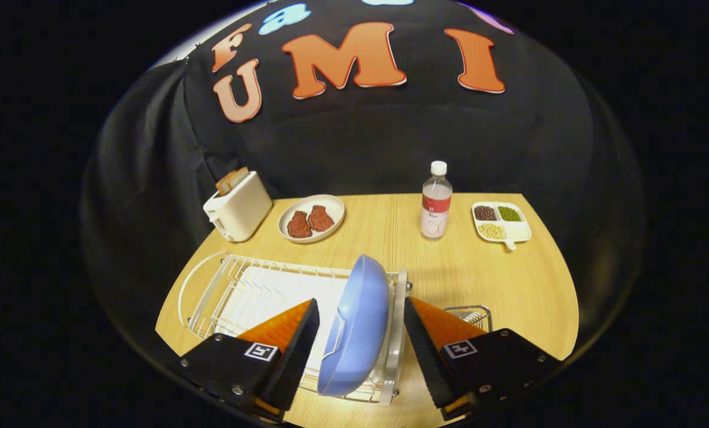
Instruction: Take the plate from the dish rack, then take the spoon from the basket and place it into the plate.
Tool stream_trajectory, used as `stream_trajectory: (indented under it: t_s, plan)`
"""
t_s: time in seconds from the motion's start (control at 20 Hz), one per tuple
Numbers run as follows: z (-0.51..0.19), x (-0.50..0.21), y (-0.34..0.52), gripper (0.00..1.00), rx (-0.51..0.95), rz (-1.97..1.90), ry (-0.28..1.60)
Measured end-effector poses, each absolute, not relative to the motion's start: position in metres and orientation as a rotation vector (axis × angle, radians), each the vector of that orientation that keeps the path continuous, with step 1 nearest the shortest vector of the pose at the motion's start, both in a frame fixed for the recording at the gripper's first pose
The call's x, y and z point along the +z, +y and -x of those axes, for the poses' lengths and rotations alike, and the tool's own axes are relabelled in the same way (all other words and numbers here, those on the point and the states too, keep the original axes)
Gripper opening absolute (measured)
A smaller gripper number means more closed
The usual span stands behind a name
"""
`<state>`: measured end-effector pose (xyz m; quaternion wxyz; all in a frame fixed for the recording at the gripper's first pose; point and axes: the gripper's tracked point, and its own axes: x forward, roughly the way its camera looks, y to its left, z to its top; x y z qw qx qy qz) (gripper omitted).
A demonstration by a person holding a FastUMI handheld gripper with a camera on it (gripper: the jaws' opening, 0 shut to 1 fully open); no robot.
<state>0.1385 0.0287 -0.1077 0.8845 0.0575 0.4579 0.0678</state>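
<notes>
A blue plate (357, 324) stands on edge in the white wire dish rack (241, 291), at the rack's right end. My gripper (360, 330) is open, with one finger on each side of the plate and a gap left on both sides. A small wire basket (470, 315) shows just past the right finger, mostly hidden by it; what it holds I cannot see.
On the wooden table (509, 279) beyond the rack stand a white toaster (238, 205) with bread in it, a white plate of red pieces (311, 218), a water bottle (436, 202) and a divided white tray of beans (501, 222).
</notes>
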Motion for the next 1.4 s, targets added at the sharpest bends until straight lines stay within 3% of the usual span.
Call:
stream_trajectory:
  t_s: [0.15, 0.3, 0.55, 0.75, 1.05, 1.4]
  plan:
    - [-0.134, -0.133, 0.038, 0.74, 0.131, -0.115, 1.061]
    - [-0.13, -0.155, 0.044, 0.67, 0.132, -0.054, 1.135]
    - [-0.124, -0.161, 0.036, 0.43, 0.029, 0.045, 1.207]
    - [-0.145, -0.14, 0.021, 0.34, -0.077, 0.04, 1.134]
    - [-0.151, -0.102, 0.01, 0.34, -0.084, 0.047, 1.06]
    - [-0.091, -0.065, 0.023, 0.34, 0.052, -0.098, 0.991]
